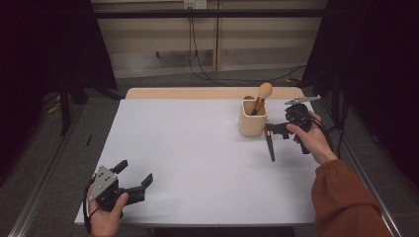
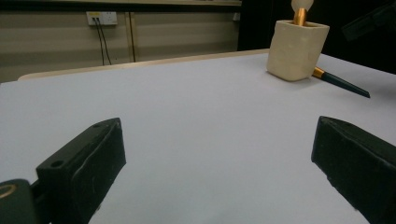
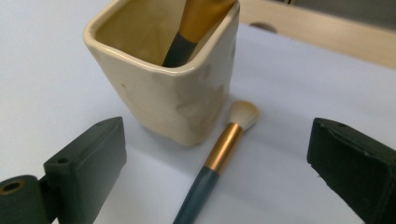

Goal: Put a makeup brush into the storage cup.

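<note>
Two brushes: one lies flat on the table (image 1: 197, 148), one stands in the cup (image 1: 252, 120).
Lying brush (image 3: 219, 154): dark blue-grey handle, gold ferrule, pale round bristle tuft; it rests just beside the cup, bristles near the cup's base.
Standing brush (image 1: 262, 97): same colours, bristle head up, leaning out over the rim.
Cup: one, cream, squarish with dimpled walls, at the far right of the table.
Right gripper (image 1: 276, 131): jaws wide apart, holding nothing, one on each side of the lying brush and near the cup.
Left gripper (image 1: 134, 174): jaws wide apart, empty, at the near left edge, well apart from the cup.
Hidden: standing brush's handle end is inside the cup; lying brush's handle end is cut off in the right gripper view.
</note>
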`<state>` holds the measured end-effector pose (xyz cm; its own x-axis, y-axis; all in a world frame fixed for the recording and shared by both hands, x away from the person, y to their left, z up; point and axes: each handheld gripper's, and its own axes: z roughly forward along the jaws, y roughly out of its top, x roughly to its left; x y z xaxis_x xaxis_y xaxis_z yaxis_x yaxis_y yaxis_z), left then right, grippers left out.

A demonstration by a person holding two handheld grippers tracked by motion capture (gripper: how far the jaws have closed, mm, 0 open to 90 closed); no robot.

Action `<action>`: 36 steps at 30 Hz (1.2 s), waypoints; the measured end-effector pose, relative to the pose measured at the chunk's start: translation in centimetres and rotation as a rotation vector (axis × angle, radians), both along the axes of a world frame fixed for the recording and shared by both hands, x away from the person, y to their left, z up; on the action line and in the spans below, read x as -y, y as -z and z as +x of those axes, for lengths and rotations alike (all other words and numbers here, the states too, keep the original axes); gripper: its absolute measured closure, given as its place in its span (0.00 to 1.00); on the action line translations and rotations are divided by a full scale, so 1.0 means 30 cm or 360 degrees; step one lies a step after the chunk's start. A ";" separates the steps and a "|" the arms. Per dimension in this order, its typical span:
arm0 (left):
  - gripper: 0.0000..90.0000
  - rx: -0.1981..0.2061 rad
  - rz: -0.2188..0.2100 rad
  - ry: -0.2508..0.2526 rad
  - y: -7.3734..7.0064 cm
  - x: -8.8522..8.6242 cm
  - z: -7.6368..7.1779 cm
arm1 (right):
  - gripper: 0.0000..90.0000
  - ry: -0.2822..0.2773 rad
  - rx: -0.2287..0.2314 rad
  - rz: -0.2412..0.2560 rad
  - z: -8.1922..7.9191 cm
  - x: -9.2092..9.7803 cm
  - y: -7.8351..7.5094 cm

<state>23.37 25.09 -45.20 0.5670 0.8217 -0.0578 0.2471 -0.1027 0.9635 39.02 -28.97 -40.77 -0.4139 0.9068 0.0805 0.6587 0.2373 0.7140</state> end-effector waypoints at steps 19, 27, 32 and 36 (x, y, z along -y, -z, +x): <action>0.03 -0.0007 0.0007 0.0013 0.003 0.001 0.004 | 0.07 -0.0047 -0.0631 -0.0170 0.125 -0.023 0.020; 0.03 -0.0012 0.0005 0.0018 0.005 0.005 0.006 | 0.08 -0.0034 -0.0793 -0.0247 0.159 -0.037 0.042; 0.03 -0.0017 0.0021 0.0027 0.006 0.007 0.007 | 0.07 -0.0024 -0.0834 -0.0293 0.173 -0.032 0.067; 0.03 -0.0021 0.0024 0.0029 0.007 0.006 0.008 | 0.09 0.0006 -0.0849 -0.0322 0.185 -0.038 0.076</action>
